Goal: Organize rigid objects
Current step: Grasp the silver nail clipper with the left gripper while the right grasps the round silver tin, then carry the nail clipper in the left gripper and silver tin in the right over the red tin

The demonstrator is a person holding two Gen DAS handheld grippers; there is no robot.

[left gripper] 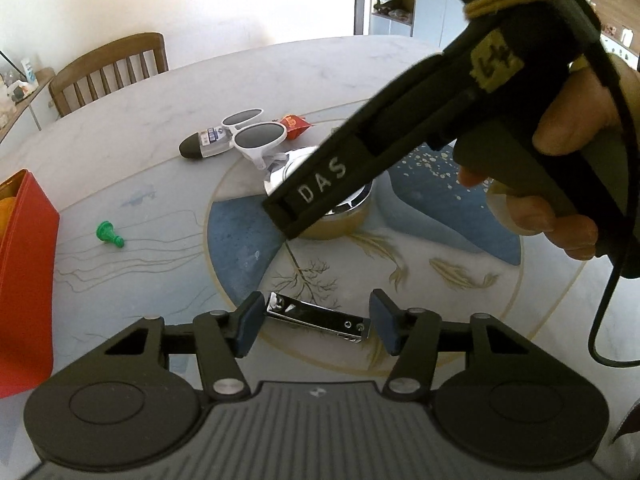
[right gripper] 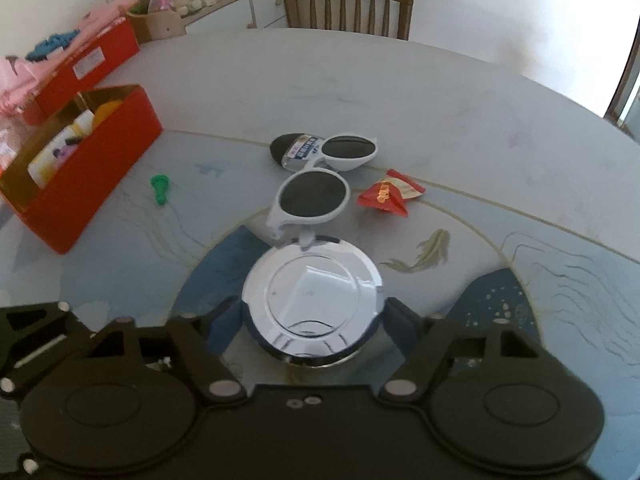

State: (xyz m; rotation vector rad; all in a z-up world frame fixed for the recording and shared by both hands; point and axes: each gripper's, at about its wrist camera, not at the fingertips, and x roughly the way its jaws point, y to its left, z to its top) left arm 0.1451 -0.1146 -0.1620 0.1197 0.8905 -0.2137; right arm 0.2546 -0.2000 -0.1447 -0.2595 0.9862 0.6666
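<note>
A chrome nail clipper (left gripper: pixel 316 317) lies flat on the table between the fingers of my open left gripper (left gripper: pixel 316 326), which do not clamp it. My right gripper (right gripper: pixel 312 320) straddles a round chrome-lidded tin (right gripper: pixel 311 300), its pads close against the tin's sides; it also shows in the left wrist view (left gripper: pixel 340 208). White sunglasses (right gripper: pixel 316 188) rest just beyond the tin, over a black-capped tube (right gripper: pixel 294 148). A red packet (right gripper: pixel 390 196) lies to their right. A green chess pawn (right gripper: pixel 160 189) lies to the left. An open red box (right gripper: pixel 80 176) holds several items.
A second red box (right gripper: pixel 92 64) with pink cloth stands behind the first. A wooden chair (right gripper: pixel 348 6) stands at the table's far edge. A sideboard (right gripper: pixel 224 0) with clutter is at the back left. The right hand and its gripper body (left gripper: pixel 460 120) cross the left wrist view.
</note>
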